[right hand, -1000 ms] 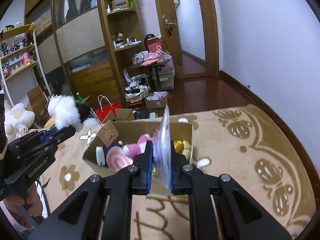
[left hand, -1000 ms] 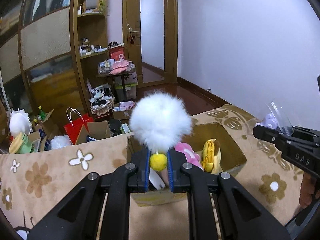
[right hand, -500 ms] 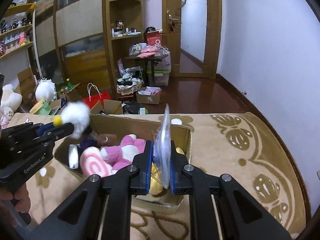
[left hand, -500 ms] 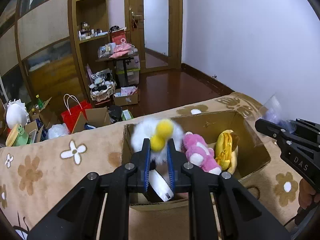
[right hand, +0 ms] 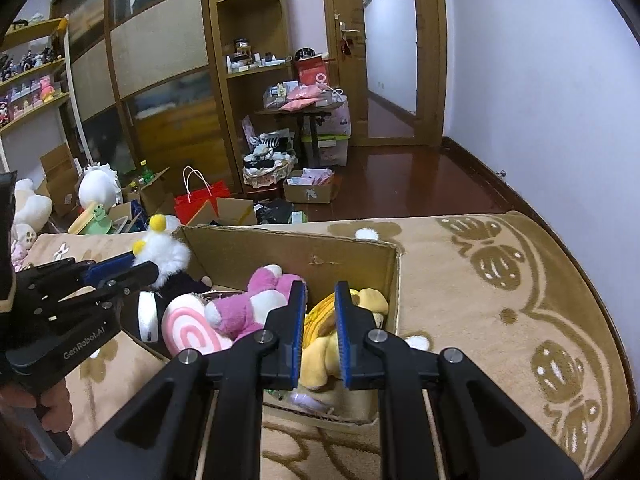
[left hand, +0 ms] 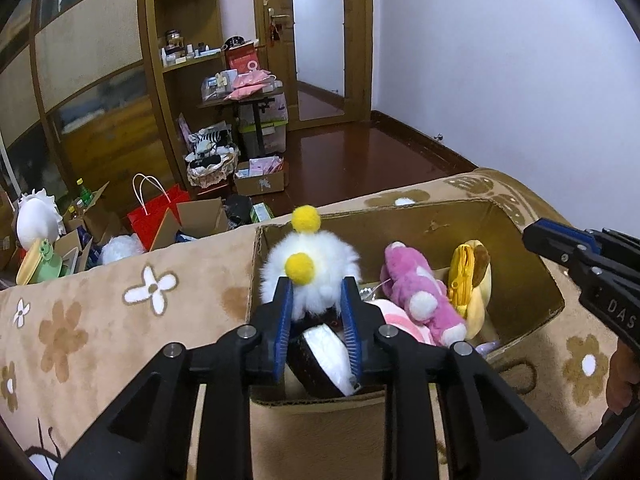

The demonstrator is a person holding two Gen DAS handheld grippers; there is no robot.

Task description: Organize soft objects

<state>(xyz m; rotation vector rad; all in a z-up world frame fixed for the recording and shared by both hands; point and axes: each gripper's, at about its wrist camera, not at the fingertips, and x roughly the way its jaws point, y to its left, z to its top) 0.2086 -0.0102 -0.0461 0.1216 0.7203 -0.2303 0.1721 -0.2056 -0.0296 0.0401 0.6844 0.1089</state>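
Blue ribbed pads line the black fingers of the left gripper [left hand: 316, 300], which stand parted around a fluffy white pom-pom toy [left hand: 312, 270] with two round yellow felt balls — the fur bulges between the pads, but whether they press it cannot be told. It sits at the near-left corner of the open corrugated cardboard box [left hand: 400, 220] on the beige floral plush blanket [left hand: 120, 312]. Beside it lie a pink plush [left hand: 416, 296] and a yellow plush [right hand: 332, 344] — the right gripper [right hand: 320, 320] hangs over the latter, jaws apart and empty.
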